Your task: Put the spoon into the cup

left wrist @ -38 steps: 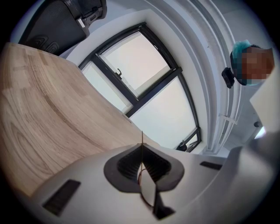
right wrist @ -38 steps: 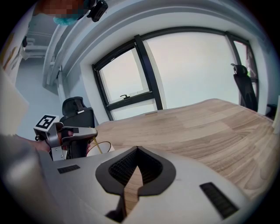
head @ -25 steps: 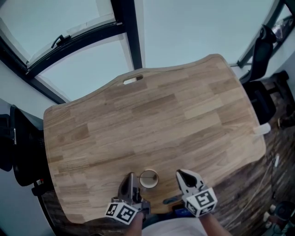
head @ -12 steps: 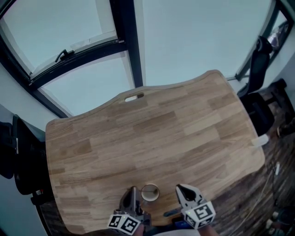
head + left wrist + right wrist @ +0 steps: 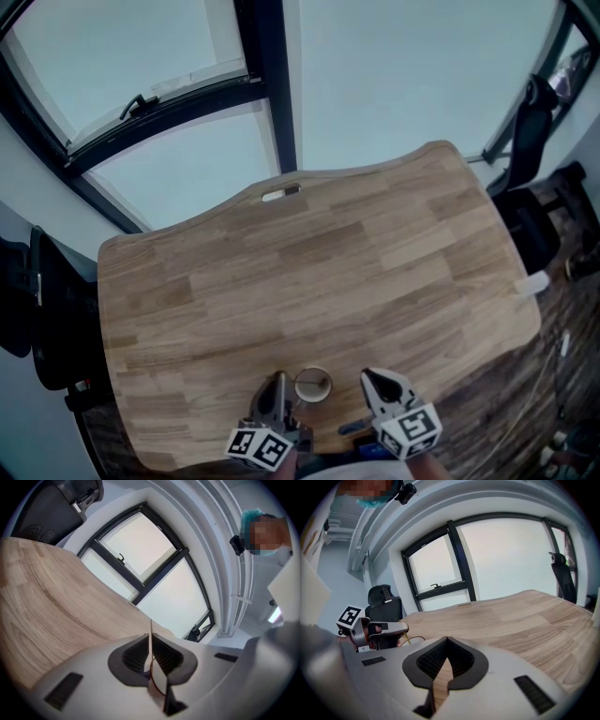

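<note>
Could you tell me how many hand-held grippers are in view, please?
2. The left hand-held gripper is just left of the cup; the right hand-held gripper is just right of it.

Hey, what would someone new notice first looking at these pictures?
The big wooden table fills the head view, with a small cup at its near edge. The left hand-held gripper sits just left of the cup, shut on a thin spoon, with the right hand-held gripper on the cup's other side.
</note>
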Motion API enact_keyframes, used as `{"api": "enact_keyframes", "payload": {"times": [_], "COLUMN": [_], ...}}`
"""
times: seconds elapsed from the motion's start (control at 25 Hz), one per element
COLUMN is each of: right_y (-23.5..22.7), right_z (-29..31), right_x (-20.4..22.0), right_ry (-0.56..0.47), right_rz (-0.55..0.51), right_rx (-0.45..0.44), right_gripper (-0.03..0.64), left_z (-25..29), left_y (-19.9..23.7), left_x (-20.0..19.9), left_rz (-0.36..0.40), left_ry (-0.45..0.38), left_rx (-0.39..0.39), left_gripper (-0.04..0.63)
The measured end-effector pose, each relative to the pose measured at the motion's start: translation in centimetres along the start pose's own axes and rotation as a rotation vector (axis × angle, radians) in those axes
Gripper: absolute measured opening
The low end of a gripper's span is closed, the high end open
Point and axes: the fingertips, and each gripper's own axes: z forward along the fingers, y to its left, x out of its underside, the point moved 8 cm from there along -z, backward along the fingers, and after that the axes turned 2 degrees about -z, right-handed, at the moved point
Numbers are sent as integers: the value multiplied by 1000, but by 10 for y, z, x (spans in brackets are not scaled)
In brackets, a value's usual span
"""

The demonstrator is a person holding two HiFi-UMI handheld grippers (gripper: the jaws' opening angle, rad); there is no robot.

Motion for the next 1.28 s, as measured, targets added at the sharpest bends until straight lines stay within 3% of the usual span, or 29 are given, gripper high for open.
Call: {"api": "enact_keyframes", "payload": {"times": [0.32, 0.6, 0.96, 1.28], "right_y": [-3, -3, -2, 0], "right_z": [-1, -1, -10, -17], "right_x": [-1, -5, -8, -16], "right_ry": [1, -11, 4, -57], "right_rz": [-1, -2, -29, -20], "right_rx": [8, 7, 11, 21], "right_gripper": [-3, -3, -3, -3], "left_z": [2, 5, 4, 0], "left_y": [4, 3, 1, -3], "left_x": [3, 1, -1, -7], "left_rz": [41, 53, 124, 177], "left_ry": [14, 29, 23, 31], "left_rx": [8, -39, -60, -74], "left_gripper": [14, 91, 163, 167]}}
